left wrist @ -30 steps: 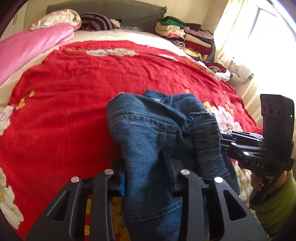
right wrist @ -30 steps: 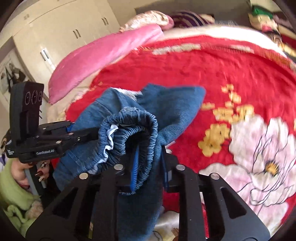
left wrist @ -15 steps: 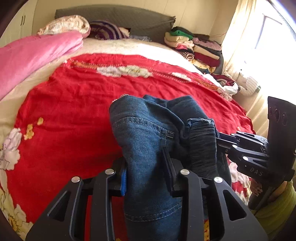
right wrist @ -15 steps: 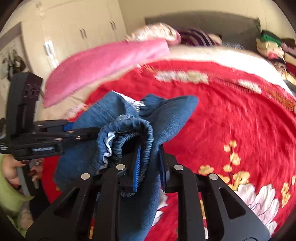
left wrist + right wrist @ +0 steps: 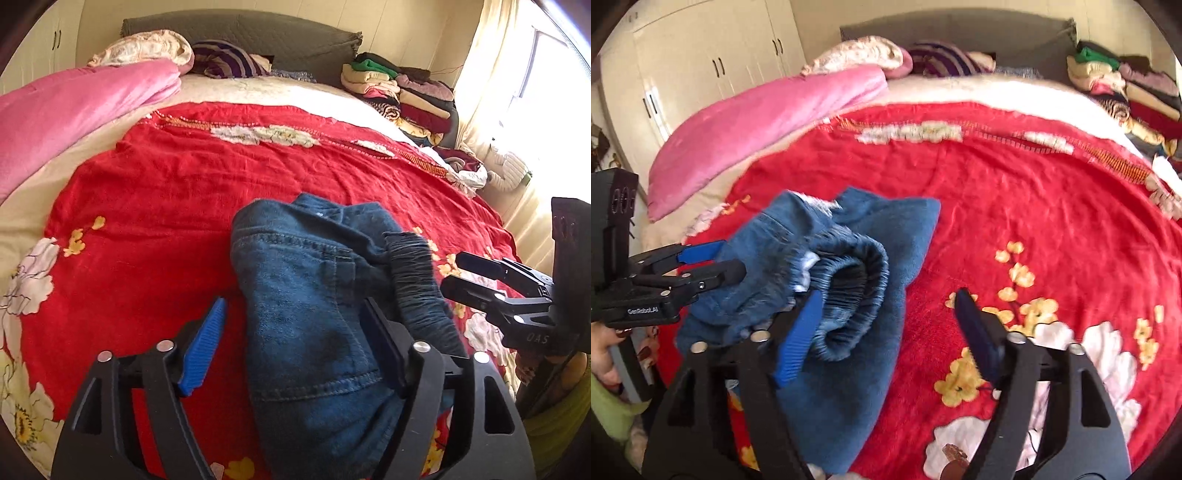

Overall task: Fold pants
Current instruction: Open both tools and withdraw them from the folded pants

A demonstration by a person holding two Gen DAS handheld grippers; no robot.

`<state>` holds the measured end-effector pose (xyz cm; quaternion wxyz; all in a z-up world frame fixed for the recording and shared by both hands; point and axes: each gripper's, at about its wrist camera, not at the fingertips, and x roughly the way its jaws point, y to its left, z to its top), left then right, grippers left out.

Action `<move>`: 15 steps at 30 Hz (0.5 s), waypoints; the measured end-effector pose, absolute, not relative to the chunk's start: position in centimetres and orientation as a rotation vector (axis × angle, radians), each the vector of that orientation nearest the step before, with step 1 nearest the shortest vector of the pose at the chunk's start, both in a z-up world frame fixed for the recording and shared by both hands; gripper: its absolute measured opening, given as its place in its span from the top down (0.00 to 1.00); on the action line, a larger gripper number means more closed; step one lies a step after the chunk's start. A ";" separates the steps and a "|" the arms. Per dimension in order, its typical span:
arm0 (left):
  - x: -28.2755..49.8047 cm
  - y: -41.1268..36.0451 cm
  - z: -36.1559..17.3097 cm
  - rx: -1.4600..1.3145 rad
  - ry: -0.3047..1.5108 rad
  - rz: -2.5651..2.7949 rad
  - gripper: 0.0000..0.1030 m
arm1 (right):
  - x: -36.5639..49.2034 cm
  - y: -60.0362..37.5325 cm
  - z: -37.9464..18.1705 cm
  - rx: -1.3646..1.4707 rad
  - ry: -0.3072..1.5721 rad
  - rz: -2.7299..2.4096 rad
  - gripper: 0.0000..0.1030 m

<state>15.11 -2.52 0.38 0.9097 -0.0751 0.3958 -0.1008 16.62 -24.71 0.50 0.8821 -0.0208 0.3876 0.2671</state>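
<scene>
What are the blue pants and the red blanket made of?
The pants look like denim: dull blue woven cloth with stitched seams and a gathered elastic waistband. The inside looks softer, maybe fleecy. The red blanket looks like a thin, crinkly woven cloth, matte, with a flower pattern; probably cotton, but I cannot tell for sure.

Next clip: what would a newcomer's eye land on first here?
The bundled blue jeans in the near middle of the bed, lying between the spread fingers of the left gripper, with the right gripper open just beside them. Next, the bright red flowered blanket covering the bed, and the pink quilt along its left edge.
</scene>
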 end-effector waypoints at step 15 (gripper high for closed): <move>8.3 -1.3 6.7 -0.152 0.662 -0.137 0.04 | 10.7 -26.5 7.9 -0.059 0.554 0.500 0.09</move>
